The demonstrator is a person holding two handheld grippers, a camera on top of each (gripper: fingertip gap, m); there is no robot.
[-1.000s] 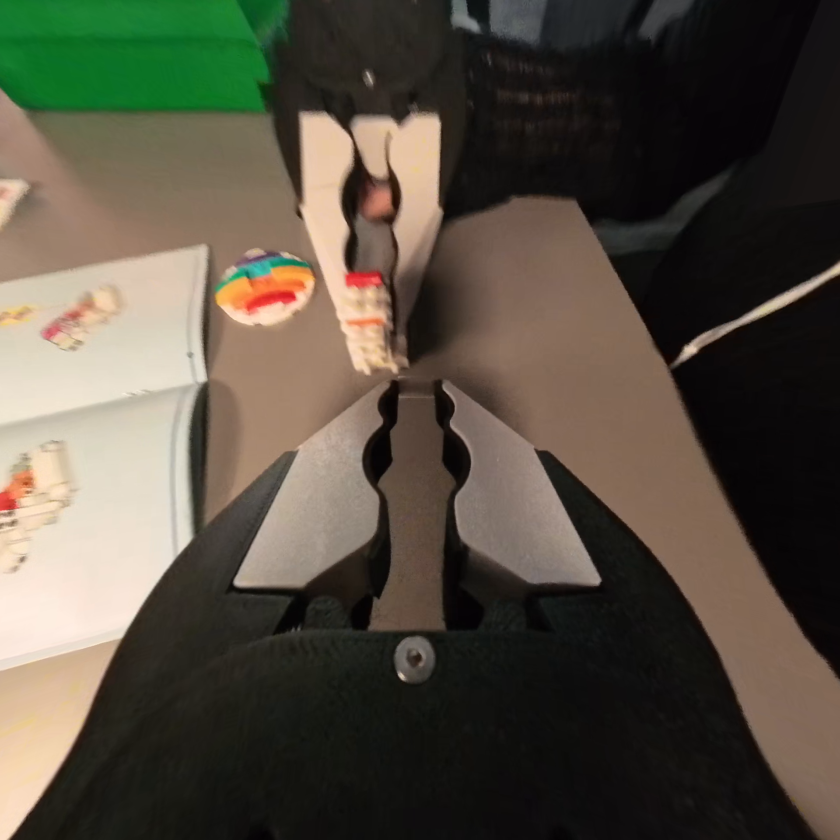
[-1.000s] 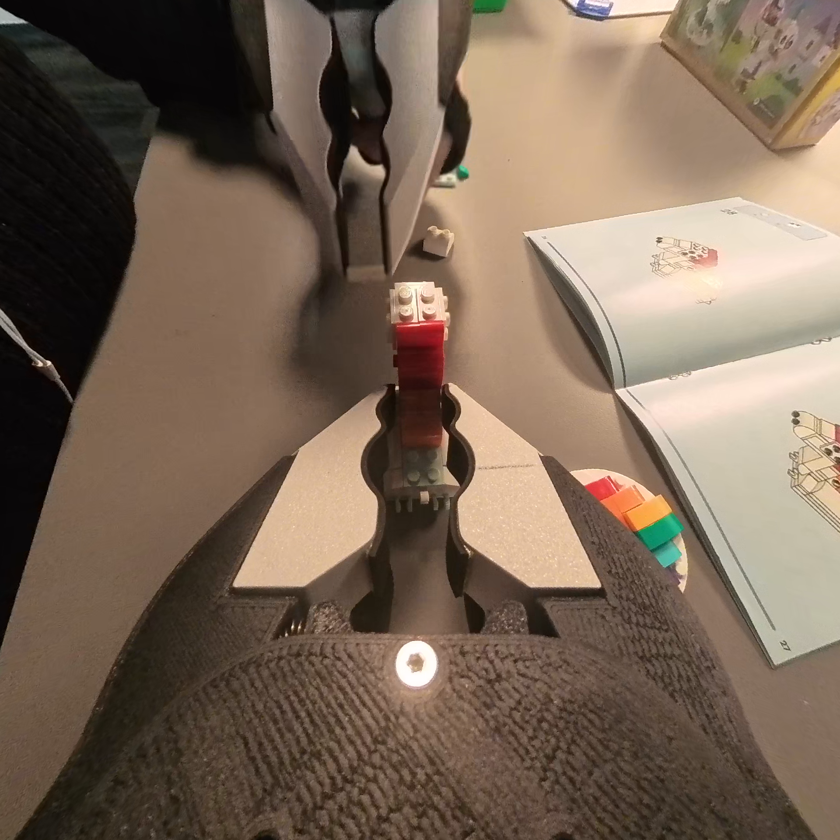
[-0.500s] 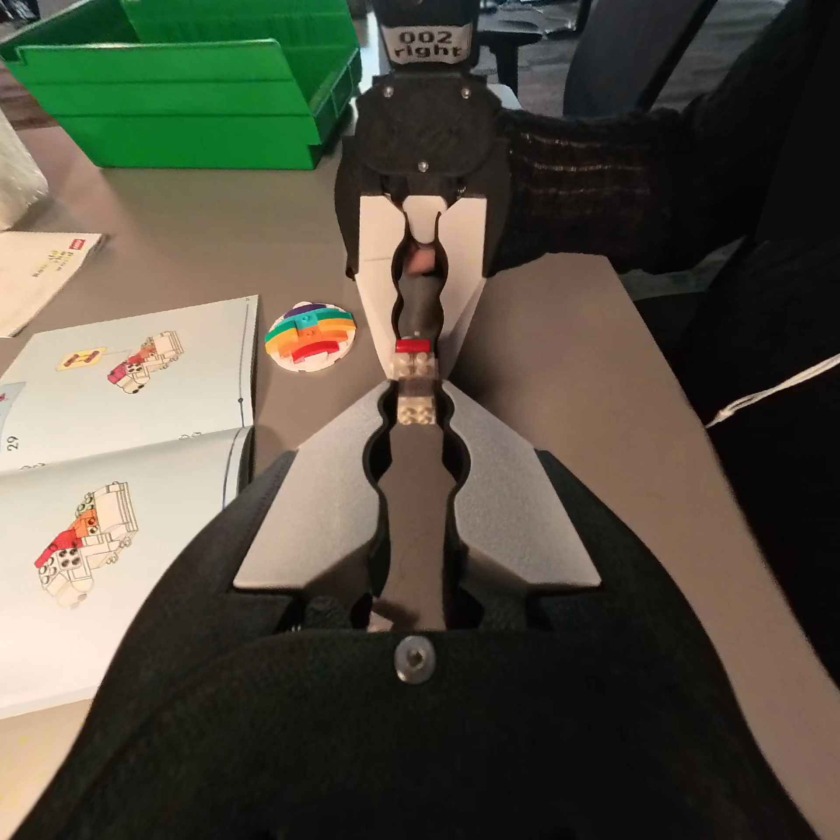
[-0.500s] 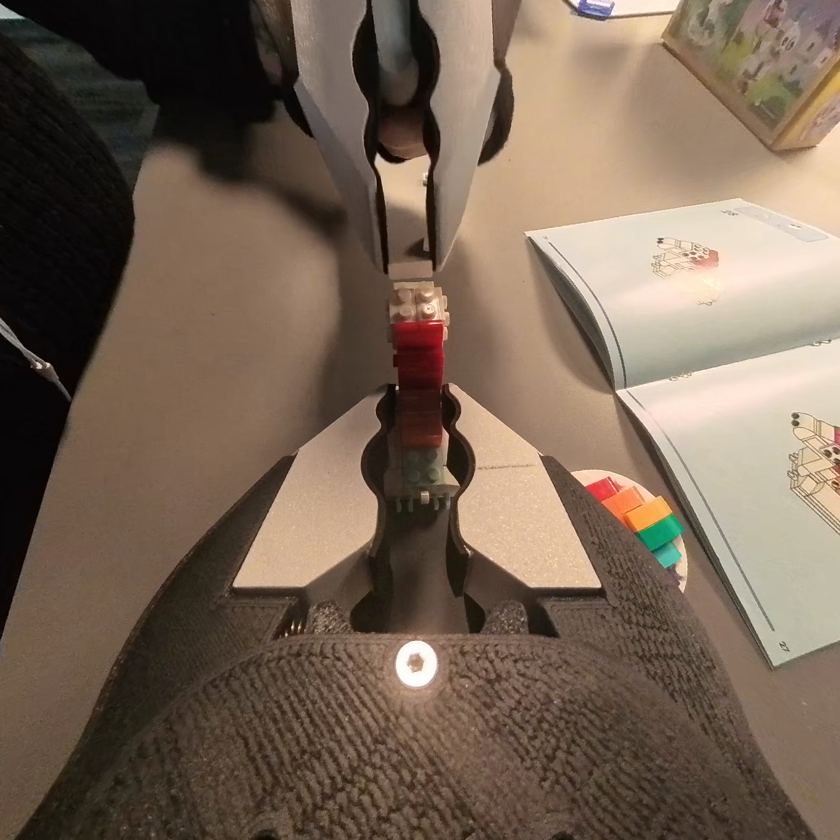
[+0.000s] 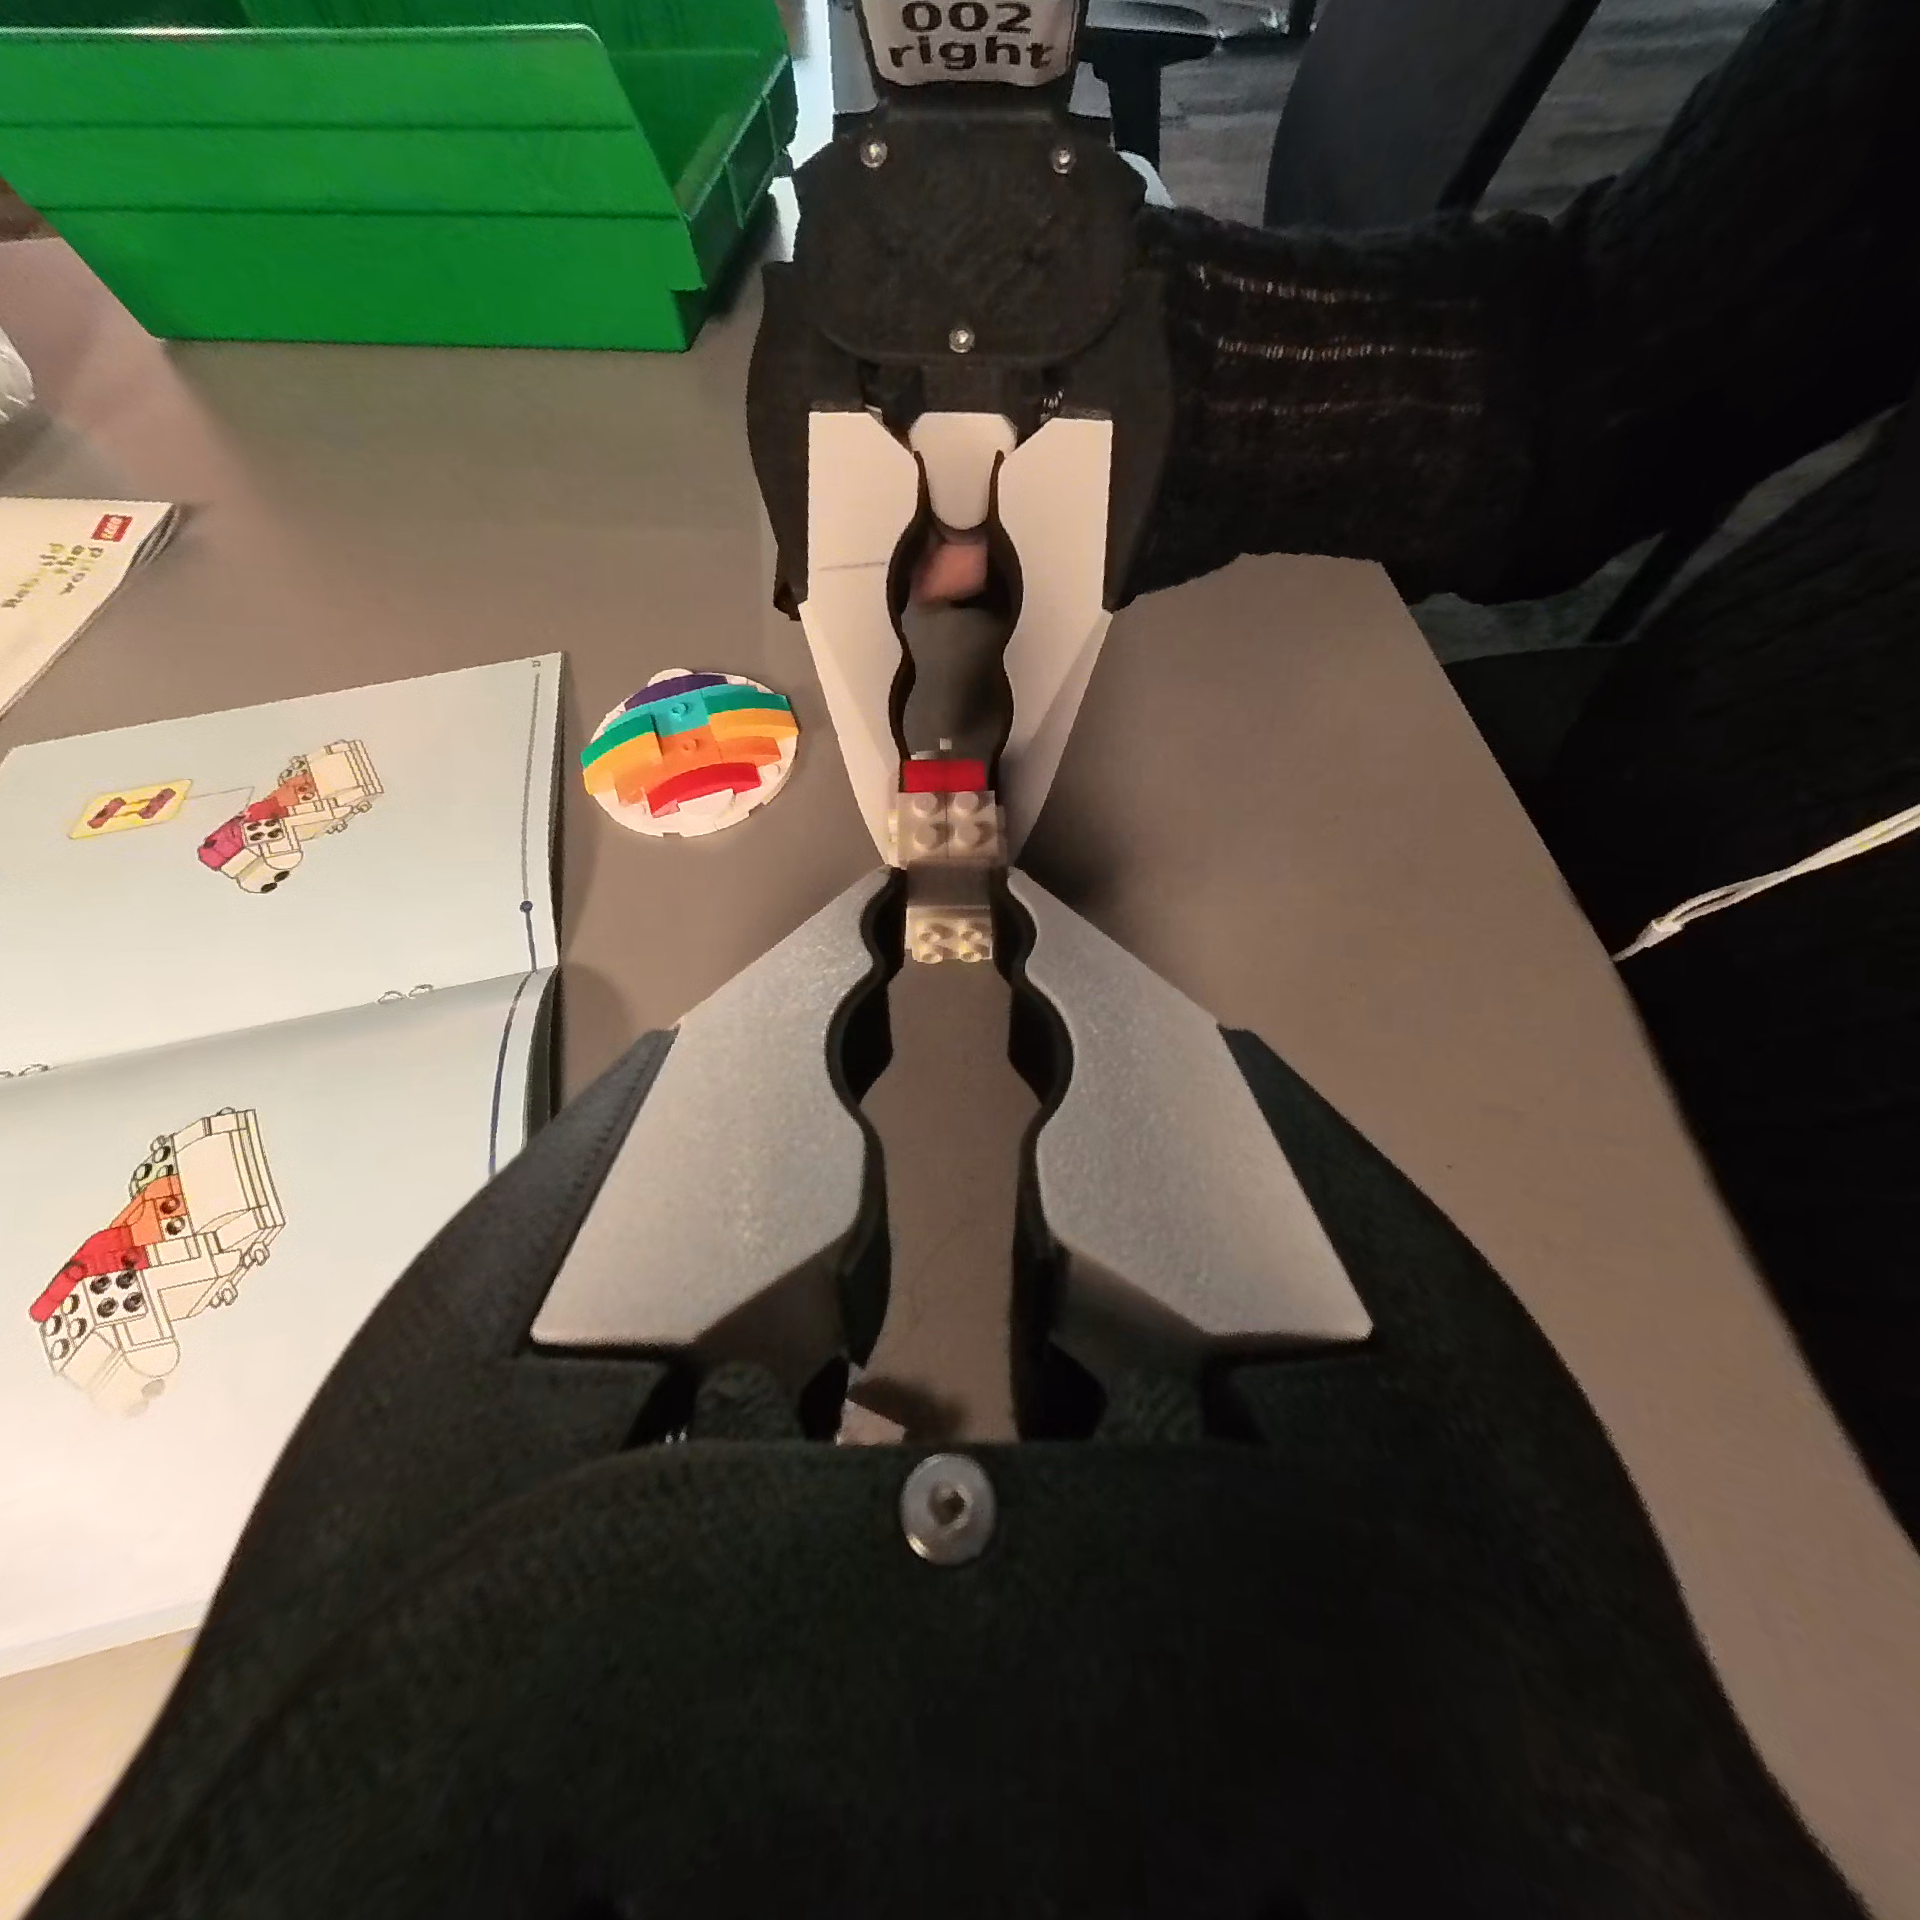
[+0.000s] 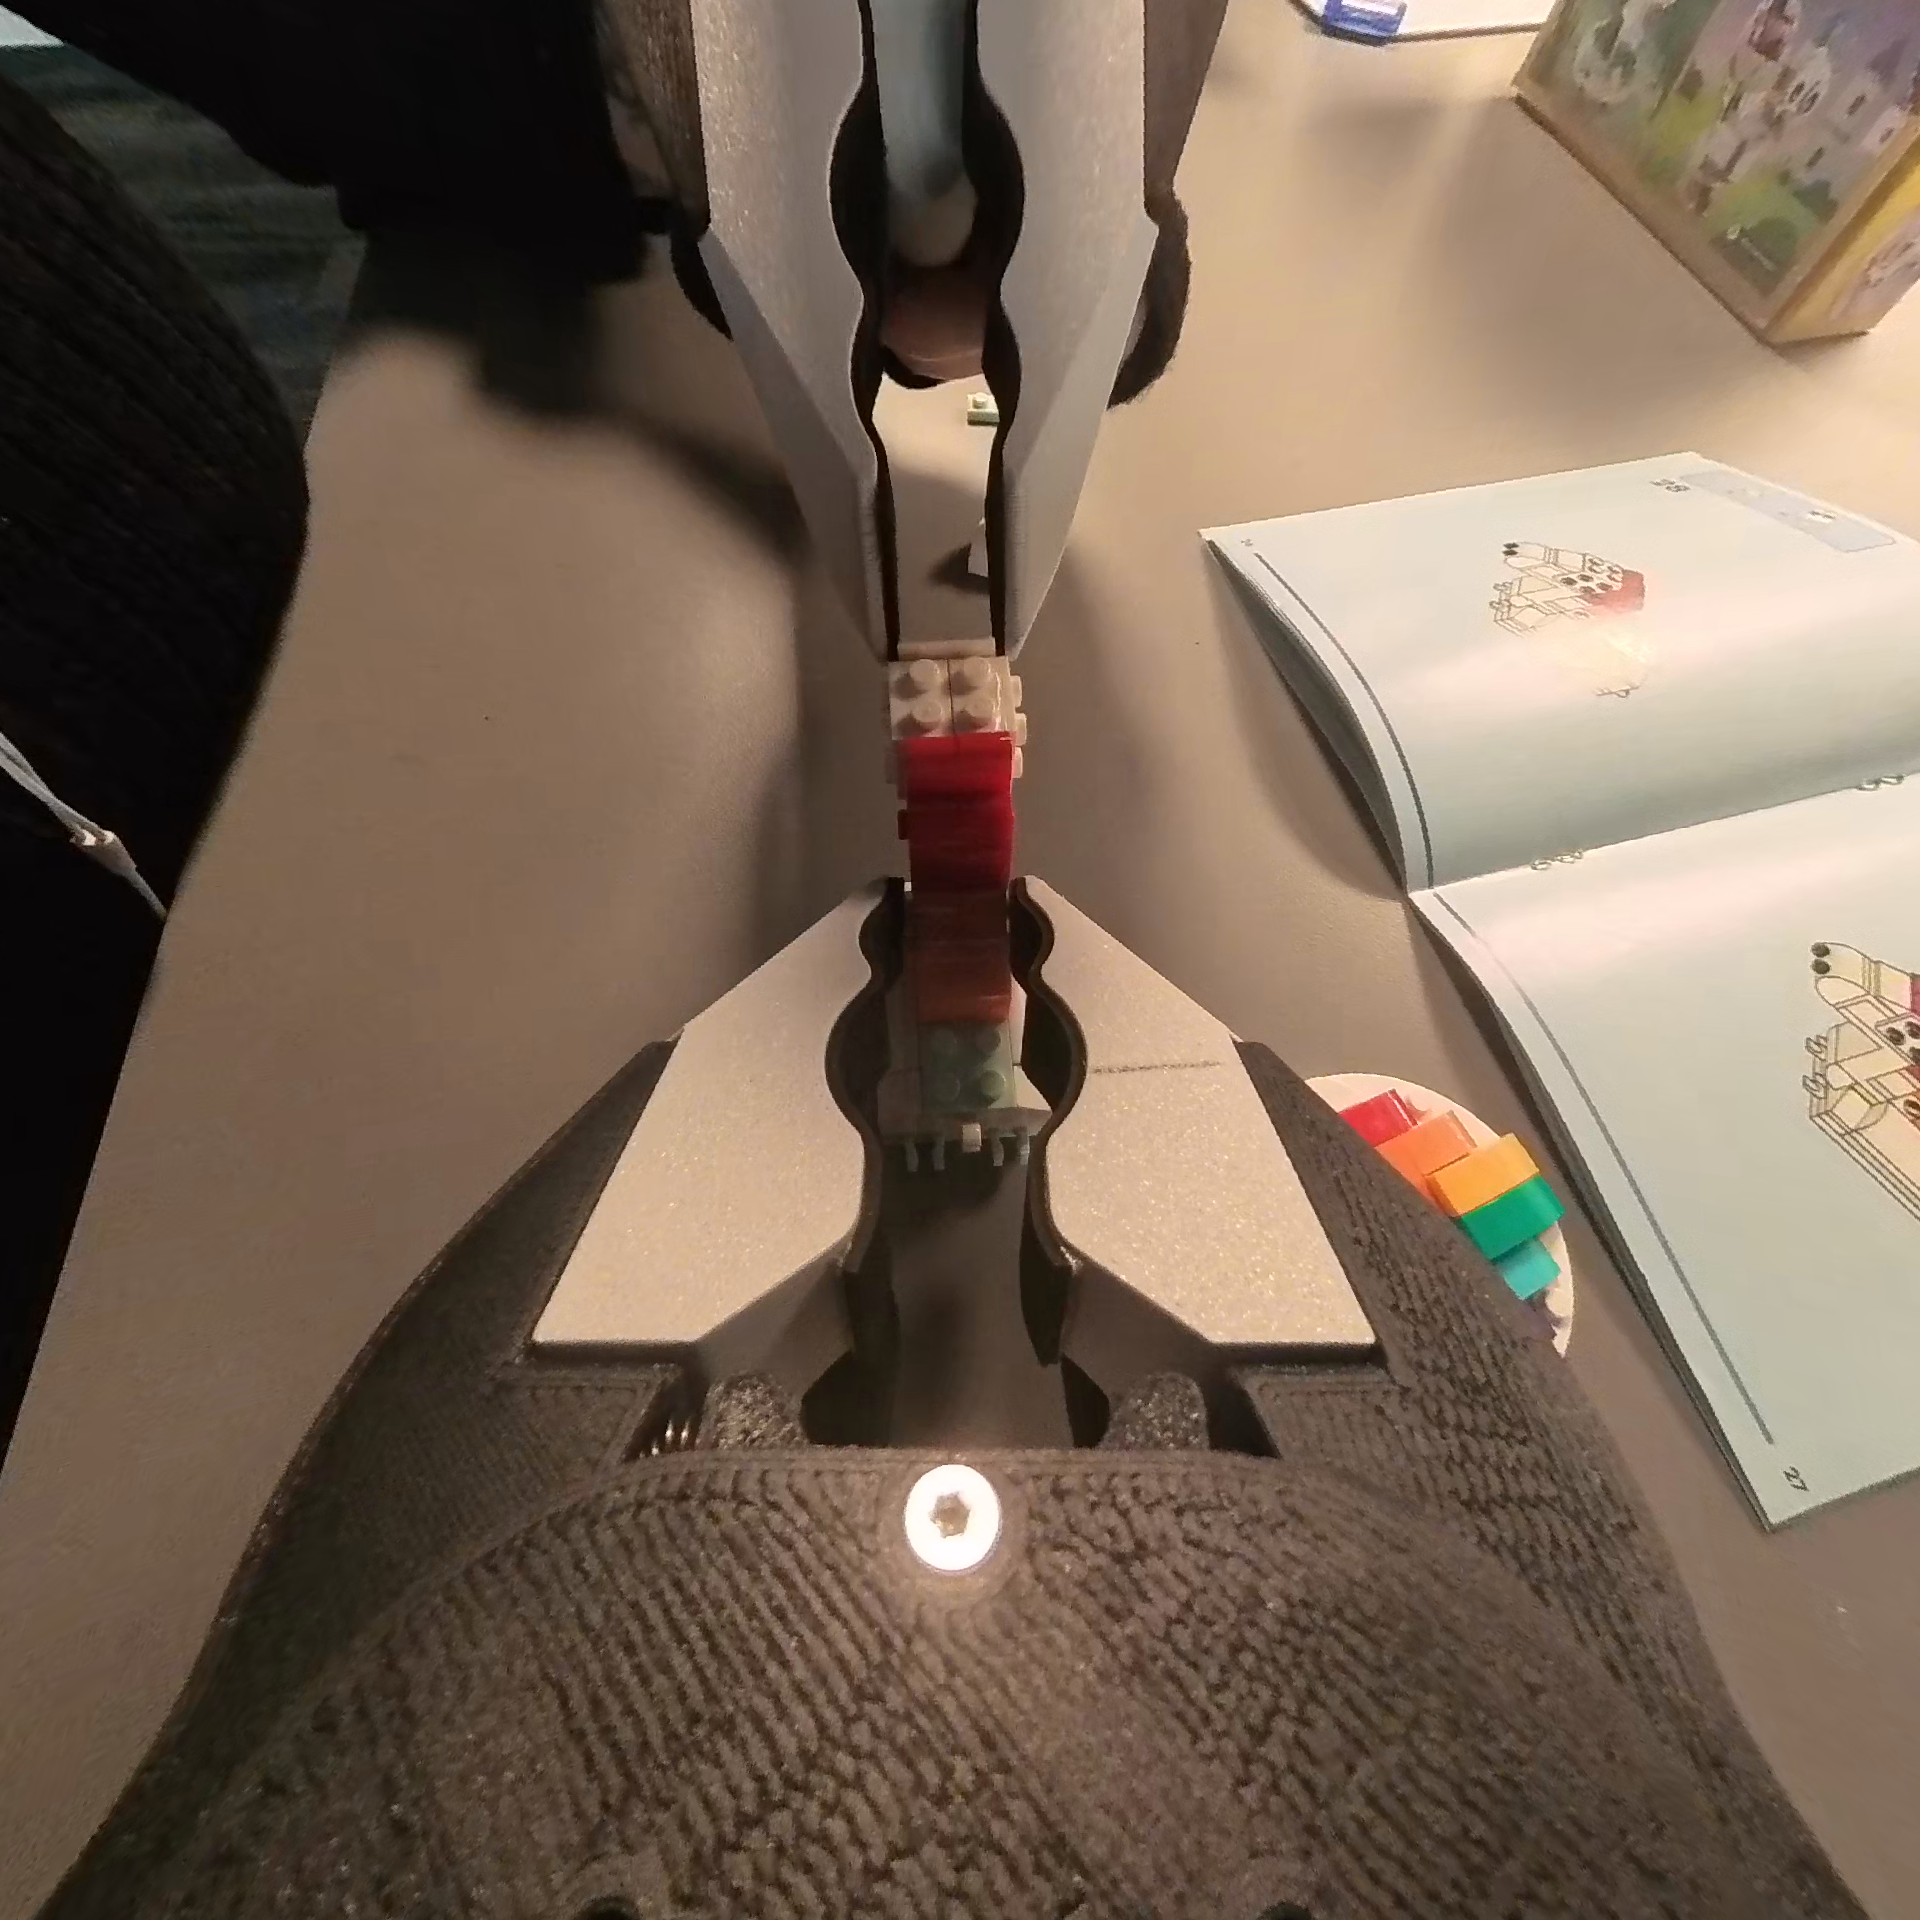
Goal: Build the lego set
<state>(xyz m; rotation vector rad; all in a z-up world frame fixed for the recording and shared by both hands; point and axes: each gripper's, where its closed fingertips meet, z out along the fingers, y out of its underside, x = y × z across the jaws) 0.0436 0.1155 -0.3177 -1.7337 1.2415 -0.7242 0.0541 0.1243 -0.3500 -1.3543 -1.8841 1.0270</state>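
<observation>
My right gripper (image 6: 958, 888) is shut on a long lego model (image 6: 956, 821) with a white studded end, red middle and grey rear. The model sticks out past the fingertips above the table. My left gripper (image 5: 948, 904) faces it head-on and is shut on a small white brick (image 5: 945, 940) at its fingertips. That brick (image 6: 945, 652) sits against the model's white end (image 5: 951, 826). The right gripper also shows in the left wrist view (image 5: 951, 847), and the left gripper in the right wrist view (image 6: 945, 623).
A round white disc with rainbow bricks (image 5: 691, 764) lies beside an open instruction booklet (image 5: 260, 935). Green bins (image 5: 364, 187) stand at the back. A lego box (image 6: 1745, 156) and a small loose piece (image 6: 977, 410) are on the table. The table edge (image 5: 1558, 883) borders a person's dark clothing. About 4 cm separates my left fingertips from my right.
The left gripper has moved in toward the right gripper, bringing its white brick up against the model's white end. The right gripper has held the model still.
</observation>
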